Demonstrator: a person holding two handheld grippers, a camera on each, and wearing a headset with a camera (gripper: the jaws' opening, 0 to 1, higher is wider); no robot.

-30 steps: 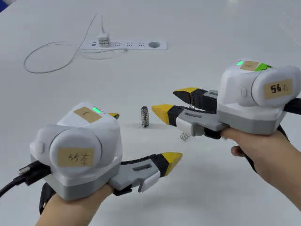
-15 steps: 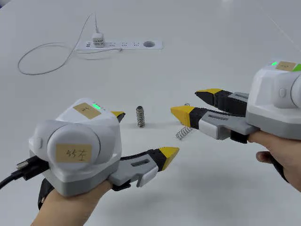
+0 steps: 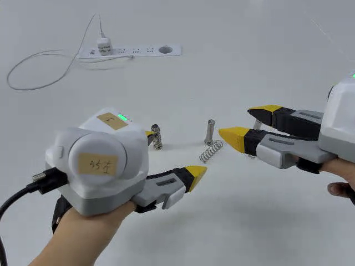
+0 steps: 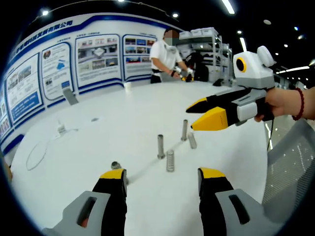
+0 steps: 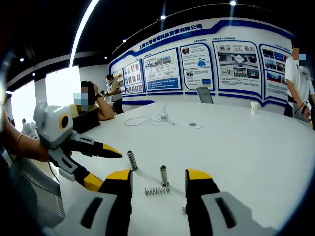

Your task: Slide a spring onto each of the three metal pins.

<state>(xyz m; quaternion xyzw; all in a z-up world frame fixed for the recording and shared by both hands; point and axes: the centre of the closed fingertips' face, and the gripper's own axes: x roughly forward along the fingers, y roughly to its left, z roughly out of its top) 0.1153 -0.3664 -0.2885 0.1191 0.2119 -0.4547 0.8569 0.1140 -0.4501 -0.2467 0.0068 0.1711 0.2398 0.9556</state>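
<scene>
My left tool (image 3: 173, 152) and right tool (image 3: 242, 123) both gape wide, gripping nothing, above the desk (image 3: 233, 66), a loose spring (image 3: 211, 151) lying beside a bare upright pin (image 3: 210, 131).

On the table (image 3: 233, 221), a sprung pin (image 3: 157, 137) stands left of a bare pin (image 3: 210, 131). A loose spring (image 3: 211, 151) lies just in front of the bare pin. The left gripper (image 3: 173, 152) is front-left of the pins, and the right gripper (image 3: 244, 122) is to their right. Far behind, a power strip (image 3: 133, 51) lies flat, with a cable (image 3: 39, 53) looping to its left.
</scene>
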